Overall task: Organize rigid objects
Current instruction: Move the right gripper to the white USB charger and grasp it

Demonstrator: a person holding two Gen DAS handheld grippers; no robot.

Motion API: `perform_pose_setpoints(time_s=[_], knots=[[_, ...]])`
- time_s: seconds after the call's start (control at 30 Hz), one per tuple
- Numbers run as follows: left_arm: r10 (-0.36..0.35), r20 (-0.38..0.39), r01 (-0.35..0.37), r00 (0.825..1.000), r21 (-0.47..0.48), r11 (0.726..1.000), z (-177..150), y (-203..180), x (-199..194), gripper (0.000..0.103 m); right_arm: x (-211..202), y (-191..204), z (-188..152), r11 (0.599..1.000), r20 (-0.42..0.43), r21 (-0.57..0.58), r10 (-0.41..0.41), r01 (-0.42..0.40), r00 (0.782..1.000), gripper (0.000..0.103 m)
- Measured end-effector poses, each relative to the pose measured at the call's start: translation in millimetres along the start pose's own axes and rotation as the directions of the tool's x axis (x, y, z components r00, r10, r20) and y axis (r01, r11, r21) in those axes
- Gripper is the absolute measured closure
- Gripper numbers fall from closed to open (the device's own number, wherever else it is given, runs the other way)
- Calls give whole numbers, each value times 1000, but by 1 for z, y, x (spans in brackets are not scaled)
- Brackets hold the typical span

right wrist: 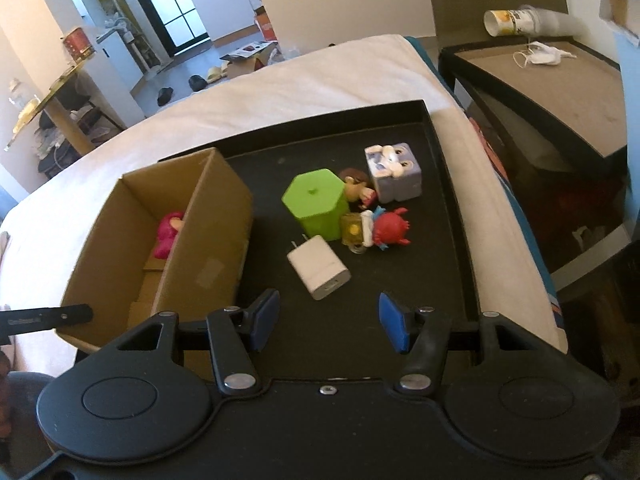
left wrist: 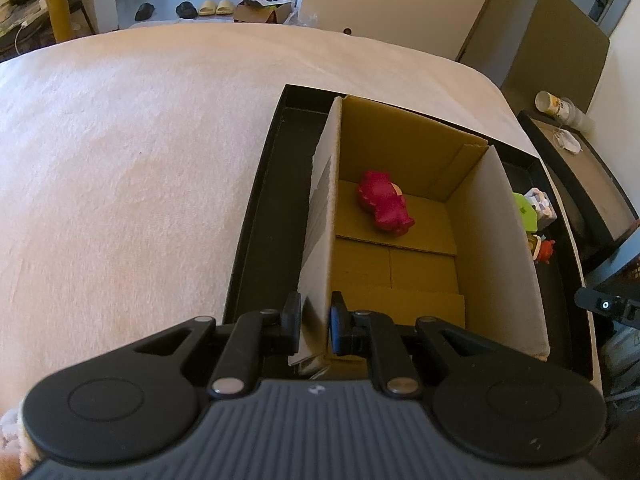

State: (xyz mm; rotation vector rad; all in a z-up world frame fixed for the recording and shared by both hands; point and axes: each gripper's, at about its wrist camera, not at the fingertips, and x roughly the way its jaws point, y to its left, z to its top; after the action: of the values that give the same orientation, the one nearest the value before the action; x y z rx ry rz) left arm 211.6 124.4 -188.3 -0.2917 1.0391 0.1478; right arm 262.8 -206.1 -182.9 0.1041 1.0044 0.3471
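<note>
On tray (right wrist: pixel 448 216): left gripper (left wrist: pixel 315 322) pinches cardboard box (left wrist: pixel 400 216) wall; right gripper (right wrist: pixel 327 320), fingers spread, empty. Next, likely: grasp white charger (right wrist: pixel 319 267).

Your right gripper (right wrist: pixel 327 320) is hanging over bare tray floor (right wrist: pixel 436 280), with the white charger (right wrist: pixel 320 267) just ahead and the green block (right wrist: pixel 316 204) behind it. The cardboard box (right wrist: pixel 208 240) is walling off your left. Inside it, only the pink toy (left wrist: pixel 385 203) is taking up room.
</note>
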Motion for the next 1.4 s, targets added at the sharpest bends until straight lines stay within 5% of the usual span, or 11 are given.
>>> perform_pose_setpoints(time_s=[0.6, 1.1, 1.27, 1.4], knots=[[4, -7, -4, 1000, 7, 1000, 0, 1, 1, 90, 62, 12, 2, 995, -93, -102, -27, 17, 995, 48], [11, -11, -11, 1000, 8, 1000, 1, -1, 3, 90, 98, 33, 5, 972, -83, -231, -67, 46, 994, 48], [14, -11, -14, 1000, 10, 1000, 1, -1, 3, 90, 96, 37, 4, 960, -70, -275, -61, 40, 996, 63], [14, -10, -14, 1000, 11, 1000, 1, -1, 3, 90, 88, 39, 0, 964, -102, -265, -52, 23, 993, 65]])
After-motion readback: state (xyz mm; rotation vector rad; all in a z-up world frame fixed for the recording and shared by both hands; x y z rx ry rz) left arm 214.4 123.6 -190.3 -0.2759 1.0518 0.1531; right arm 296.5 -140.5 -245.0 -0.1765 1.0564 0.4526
